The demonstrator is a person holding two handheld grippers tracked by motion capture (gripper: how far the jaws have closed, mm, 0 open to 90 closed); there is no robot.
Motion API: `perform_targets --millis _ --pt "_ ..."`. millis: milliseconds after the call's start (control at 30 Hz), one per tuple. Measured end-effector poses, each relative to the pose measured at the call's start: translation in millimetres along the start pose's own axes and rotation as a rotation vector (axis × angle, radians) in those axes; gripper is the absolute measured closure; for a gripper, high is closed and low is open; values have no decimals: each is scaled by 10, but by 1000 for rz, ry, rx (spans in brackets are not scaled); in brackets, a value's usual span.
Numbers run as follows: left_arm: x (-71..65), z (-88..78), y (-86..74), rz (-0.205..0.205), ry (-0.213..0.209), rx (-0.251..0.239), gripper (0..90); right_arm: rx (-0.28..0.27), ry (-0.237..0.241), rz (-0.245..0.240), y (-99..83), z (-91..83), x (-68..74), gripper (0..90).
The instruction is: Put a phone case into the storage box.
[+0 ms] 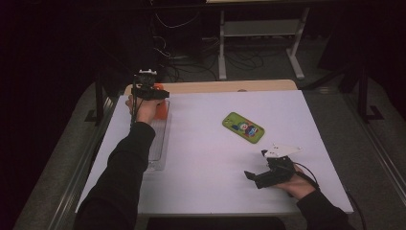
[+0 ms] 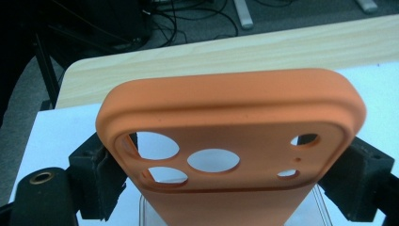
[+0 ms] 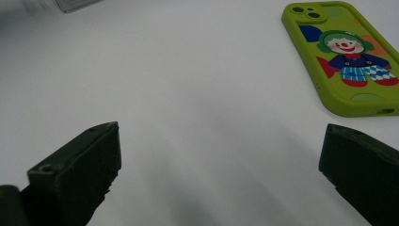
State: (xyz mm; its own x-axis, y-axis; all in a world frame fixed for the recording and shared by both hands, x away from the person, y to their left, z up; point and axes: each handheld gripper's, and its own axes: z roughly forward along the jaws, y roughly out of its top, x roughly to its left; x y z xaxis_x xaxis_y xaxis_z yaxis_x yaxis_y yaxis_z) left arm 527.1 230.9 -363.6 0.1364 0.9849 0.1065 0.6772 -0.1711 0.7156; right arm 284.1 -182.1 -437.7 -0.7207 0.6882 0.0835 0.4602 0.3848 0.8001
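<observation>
Two phone cases are on view, and only one of them is in hand: the orange phone case [image 2: 226,141] is clamped across its width between the jaws of the left gripper [image 2: 230,174], whose pads press on both long edges, camera holes nearest the gripper. It is held at the far left of the table [image 1: 206,182], just above the far end of a clear tray [image 1: 160,143] that lies along the left edge, so the work is judged to be about halfway, with this case about to be set into the tray and not yet let go. The green phone case [image 3: 343,56], printed with a clown, lies flat on the white surface, well apart from the tray and untouched. The right gripper [image 3: 221,165] rests near it with its jaws spread wide and nothing between them; that case is judged the part left to do
</observation>
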Motion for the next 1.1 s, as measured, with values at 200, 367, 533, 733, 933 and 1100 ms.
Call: perform_targets --millis 200,367,533,733,933,1100 --pt "10 46 -6 14 -5 -20 127 3 1 -1 -7 -5 -14 0" --pt "23 64 -8 12 -20 -31 125 2 2 -2 -7 -7 -16 0" --pt "38 69 -6 6 -30 -45 98 2 3 2 -9 -5 -15 0" --pt "59 65 -5 4 -60 -47 26 5 3 0 -10 -5 -13 0" --pt "131 6 12 12 -69 -63 11 6 3 0 -9 -7 -11 0" --pt "208 -90 30 16 -88 -79 11 7 4 1 -10 -6 -10 0"
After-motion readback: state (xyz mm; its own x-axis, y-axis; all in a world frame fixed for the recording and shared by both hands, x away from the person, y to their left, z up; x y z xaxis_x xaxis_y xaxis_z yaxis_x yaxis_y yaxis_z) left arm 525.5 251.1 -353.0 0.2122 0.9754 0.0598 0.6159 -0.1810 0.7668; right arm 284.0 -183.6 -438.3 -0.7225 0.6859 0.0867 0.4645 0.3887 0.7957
